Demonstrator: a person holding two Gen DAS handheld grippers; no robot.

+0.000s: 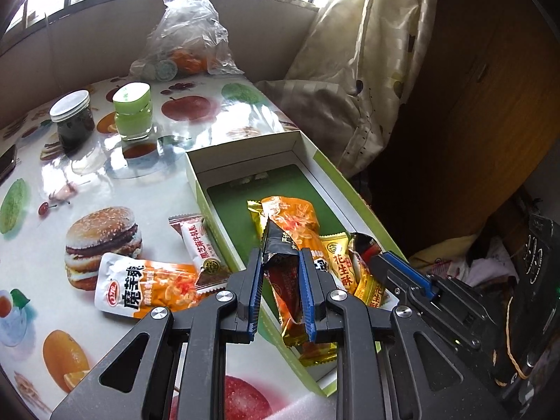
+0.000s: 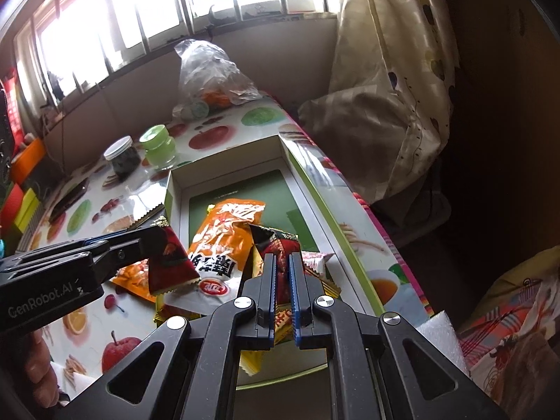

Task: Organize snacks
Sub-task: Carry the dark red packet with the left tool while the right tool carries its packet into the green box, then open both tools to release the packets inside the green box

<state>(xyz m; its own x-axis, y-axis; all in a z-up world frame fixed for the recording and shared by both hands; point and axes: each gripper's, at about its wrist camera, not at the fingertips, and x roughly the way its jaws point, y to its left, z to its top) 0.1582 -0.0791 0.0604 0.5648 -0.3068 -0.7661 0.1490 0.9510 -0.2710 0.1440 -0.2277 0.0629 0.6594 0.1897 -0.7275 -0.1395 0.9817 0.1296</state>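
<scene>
the dark red and black snack packet (image 1: 280, 266) is a light, soft foil sachet, slick on its faces and easy to crumple; i judge the crimped end seal the safest place to pinch, since the filled middle would slide or crush

the left gripper (image 1: 281, 280) is pressed together on that packet, holding it just above the near end of the green box (image 1: 210, 210), where an orange packet (image 1: 290, 217) and yellow peanut candies (image 1: 337, 262) already lie

the right gripper (image 2: 281, 280) pinches a second dark red packet (image 2: 280, 245) over the same box, jaws almost together

two more packets (image 1: 150, 287) wait on the tablecloth (image 1: 105, 182) beside the box
</scene>
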